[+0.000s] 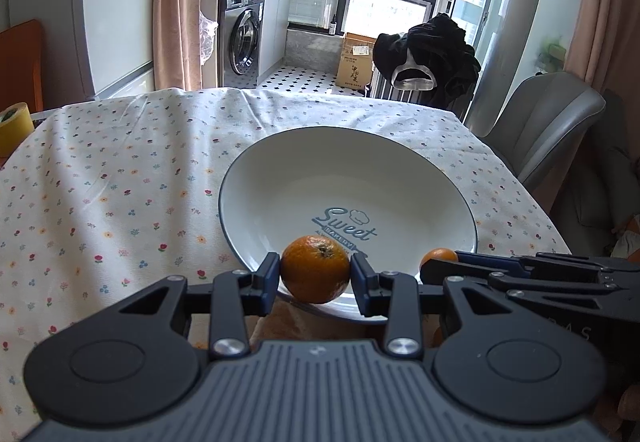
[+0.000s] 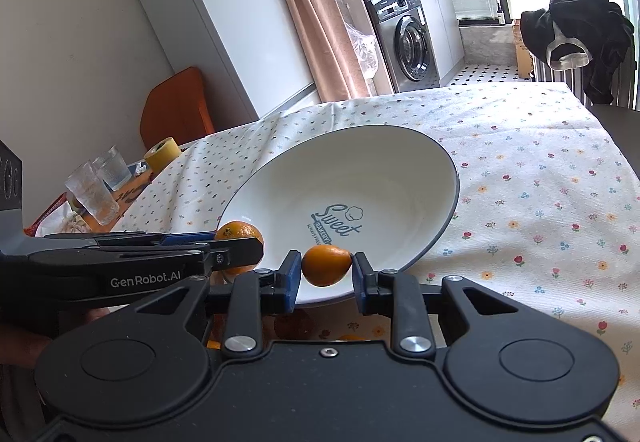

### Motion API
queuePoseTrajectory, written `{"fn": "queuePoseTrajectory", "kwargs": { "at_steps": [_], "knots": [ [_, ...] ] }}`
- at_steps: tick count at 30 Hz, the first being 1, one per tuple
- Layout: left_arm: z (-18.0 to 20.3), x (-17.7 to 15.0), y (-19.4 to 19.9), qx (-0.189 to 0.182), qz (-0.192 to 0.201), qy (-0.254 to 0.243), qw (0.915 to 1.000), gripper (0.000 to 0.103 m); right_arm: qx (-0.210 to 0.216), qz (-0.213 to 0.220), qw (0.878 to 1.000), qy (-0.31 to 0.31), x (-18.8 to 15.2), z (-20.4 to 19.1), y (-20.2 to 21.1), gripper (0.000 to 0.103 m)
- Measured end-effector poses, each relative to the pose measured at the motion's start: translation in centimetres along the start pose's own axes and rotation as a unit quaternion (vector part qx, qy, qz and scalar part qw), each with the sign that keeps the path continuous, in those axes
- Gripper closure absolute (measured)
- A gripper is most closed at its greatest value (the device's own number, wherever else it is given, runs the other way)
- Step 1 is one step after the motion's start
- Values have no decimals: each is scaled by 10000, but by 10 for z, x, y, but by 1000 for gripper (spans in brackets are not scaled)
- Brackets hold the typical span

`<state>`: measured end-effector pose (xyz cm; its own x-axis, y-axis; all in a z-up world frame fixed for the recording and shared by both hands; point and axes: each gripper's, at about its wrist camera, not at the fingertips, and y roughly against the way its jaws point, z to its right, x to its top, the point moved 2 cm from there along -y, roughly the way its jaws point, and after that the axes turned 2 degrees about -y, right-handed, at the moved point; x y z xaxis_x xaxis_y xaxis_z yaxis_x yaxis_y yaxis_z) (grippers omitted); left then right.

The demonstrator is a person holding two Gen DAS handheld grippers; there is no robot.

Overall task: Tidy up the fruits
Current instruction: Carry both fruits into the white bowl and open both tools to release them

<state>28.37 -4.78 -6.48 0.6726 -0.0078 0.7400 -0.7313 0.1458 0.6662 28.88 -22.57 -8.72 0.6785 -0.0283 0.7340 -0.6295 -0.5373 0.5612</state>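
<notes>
A white plate (image 1: 280, 178) with a dark rim and blue "Sweet Bakery" lettering lies on the floral tablecloth; the right wrist view shows the plate (image 2: 360, 162) as well. My left gripper (image 1: 315, 271) is shut on a round orange (image 1: 315, 269), held over the plate's near rim. My right gripper (image 2: 326, 267) is shut on a smaller oval orange (image 2: 326, 265), also over the near rim. In the left wrist view the right gripper (image 1: 430, 267) comes in from the right with the small orange (image 1: 439, 255). The right wrist view shows the left gripper (image 2: 240, 244) and its orange (image 2: 239, 231) at left.
The floral tablecloth (image 1: 120, 182) covers the table. A yellow tape roll (image 2: 163, 153) and two glasses (image 2: 93, 198) stand at the table's left end. A grey chair (image 1: 552, 130) is at the right, an orange chair (image 2: 176, 110) at the left.
</notes>
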Motion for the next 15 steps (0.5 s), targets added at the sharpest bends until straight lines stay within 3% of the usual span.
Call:
{"fn": "queuePoseTrajectory", "kwargs": {
  "at_steps": [15],
  "knots": [
    [-7, -6, 23, 50, 34, 108, 9999, 64, -80, 11, 10000, -8, -1, -7, 7, 73]
  ]
}}
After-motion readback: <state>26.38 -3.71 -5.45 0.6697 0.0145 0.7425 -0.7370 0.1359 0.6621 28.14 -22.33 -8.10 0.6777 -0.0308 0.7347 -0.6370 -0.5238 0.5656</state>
